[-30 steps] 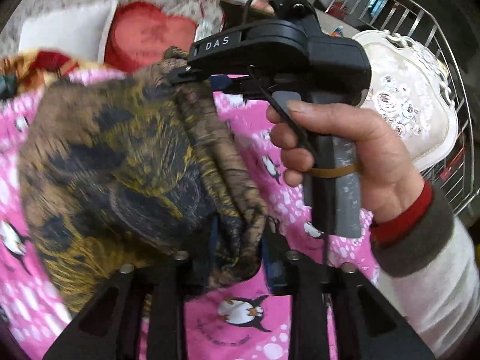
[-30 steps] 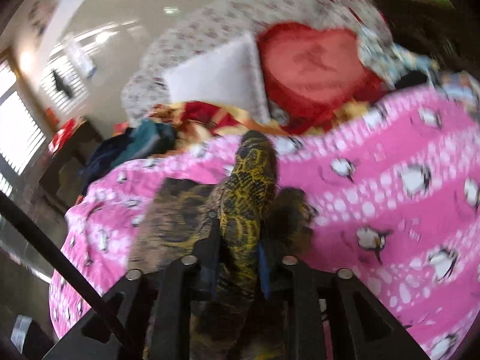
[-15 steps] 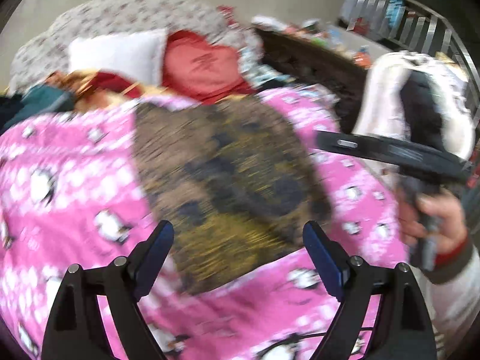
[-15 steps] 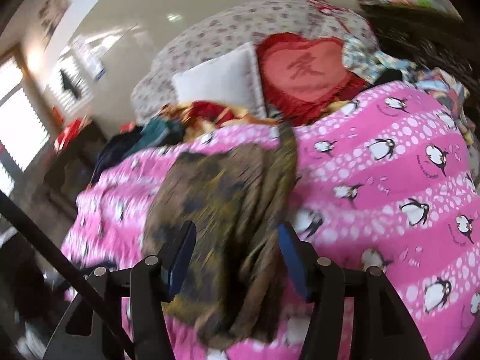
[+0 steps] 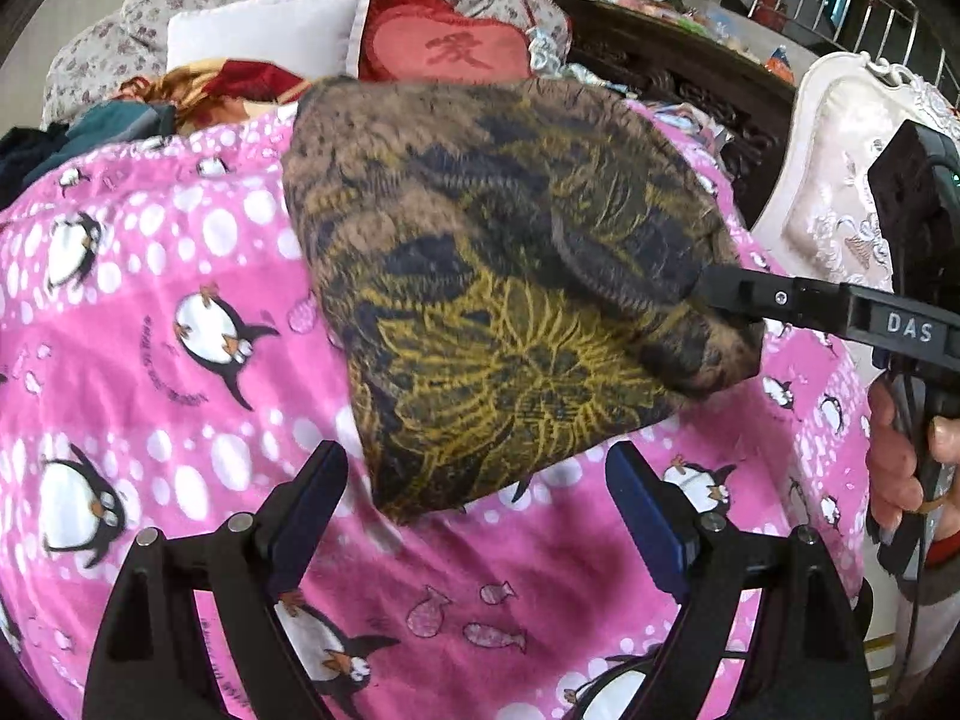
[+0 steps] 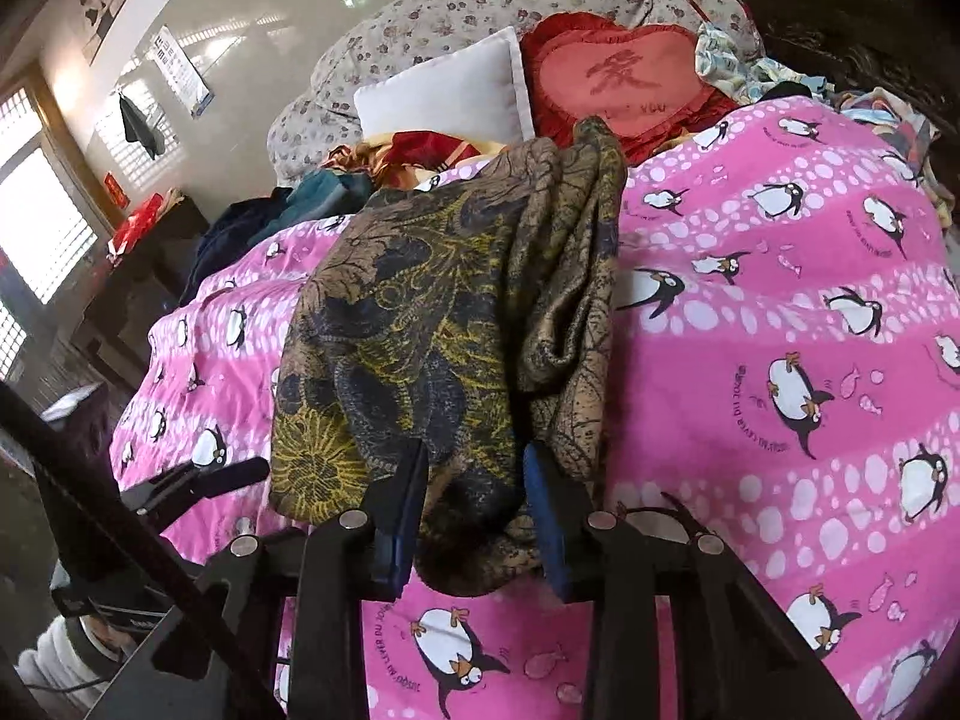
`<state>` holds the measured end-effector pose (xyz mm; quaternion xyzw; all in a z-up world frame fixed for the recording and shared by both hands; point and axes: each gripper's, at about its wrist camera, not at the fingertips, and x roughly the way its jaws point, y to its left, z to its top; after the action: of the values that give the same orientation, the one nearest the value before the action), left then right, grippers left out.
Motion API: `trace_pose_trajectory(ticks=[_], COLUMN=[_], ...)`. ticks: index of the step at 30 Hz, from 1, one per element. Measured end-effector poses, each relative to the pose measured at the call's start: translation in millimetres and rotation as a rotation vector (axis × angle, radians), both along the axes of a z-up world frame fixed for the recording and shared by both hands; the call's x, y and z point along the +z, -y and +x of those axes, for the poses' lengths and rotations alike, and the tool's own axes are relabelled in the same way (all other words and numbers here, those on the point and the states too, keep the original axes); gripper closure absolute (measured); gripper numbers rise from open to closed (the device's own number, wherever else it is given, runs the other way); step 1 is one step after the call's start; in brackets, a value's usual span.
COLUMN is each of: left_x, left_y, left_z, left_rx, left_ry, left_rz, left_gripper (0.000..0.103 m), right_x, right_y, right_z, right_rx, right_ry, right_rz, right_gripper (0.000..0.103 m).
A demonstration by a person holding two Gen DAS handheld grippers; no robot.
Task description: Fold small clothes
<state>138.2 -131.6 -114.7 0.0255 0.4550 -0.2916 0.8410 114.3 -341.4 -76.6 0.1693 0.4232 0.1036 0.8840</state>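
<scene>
The big pink penguin blanket (image 5: 180, 360) covers the bed. A brown and yellow cloth (image 5: 510, 300) lies folded in the middle of the frame. The right tongs (image 6: 474, 480) pinch its near edge. The left tongs (image 5: 474, 510) are spread wide, holding nothing. The fold looks half done; next, I think, the cloth needs folding again

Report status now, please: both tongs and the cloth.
Left tongs open, holding nothing. Right tongs around the brown patterned garment, which lies folded on the pink penguin blanket. Nothing in the way.
</scene>
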Motion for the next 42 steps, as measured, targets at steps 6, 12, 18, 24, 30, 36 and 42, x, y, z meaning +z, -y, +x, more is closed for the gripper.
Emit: trace_pose_trajectory(ticks=[6, 12, 18, 24, 30, 36, 42], left_x=[-4, 2, 17, 19, 13, -3, -11], left_y=[-1, -12, -32, -38, -30, -27, -15], left_z=[0, 1, 5, 31, 56, 78, 84], left_rx=[0.005, 0.025, 0.064, 0.137, 0.165, 0.179, 0.172], left_ry=[-0.025, -0.036, -0.028, -0.034, -0.061, -0.115, -0.116], left_rz=[-0.004, -0.06, -0.127, -0.193, -0.245, -0.277, -0.244], left_gripper=[0.016, 0.016, 0.014, 0.01, 0.01, 0.01, 0.005], right_x=[2, -15, -12, 1, -1, -10, -10], right_y=[2, 27, 39, 62, 68, 55, 33], right_z=[-9, -8, -13, -8, 37, 66, 77], right_rx=[0.024, -0.058, -0.11, -0.218, -0.231, -0.156, -0.098], right_ry=[0.055, -0.007, 0.031, 0.094, 0.107, 0.108, 0.141], right_rz=[0.034, -0.005, 0.076, 0.174, 0.172, 0.185, 0.144], right_gripper=[0.096, 0.1, 0.085, 0.021, 0.016, 0.015, 0.011])
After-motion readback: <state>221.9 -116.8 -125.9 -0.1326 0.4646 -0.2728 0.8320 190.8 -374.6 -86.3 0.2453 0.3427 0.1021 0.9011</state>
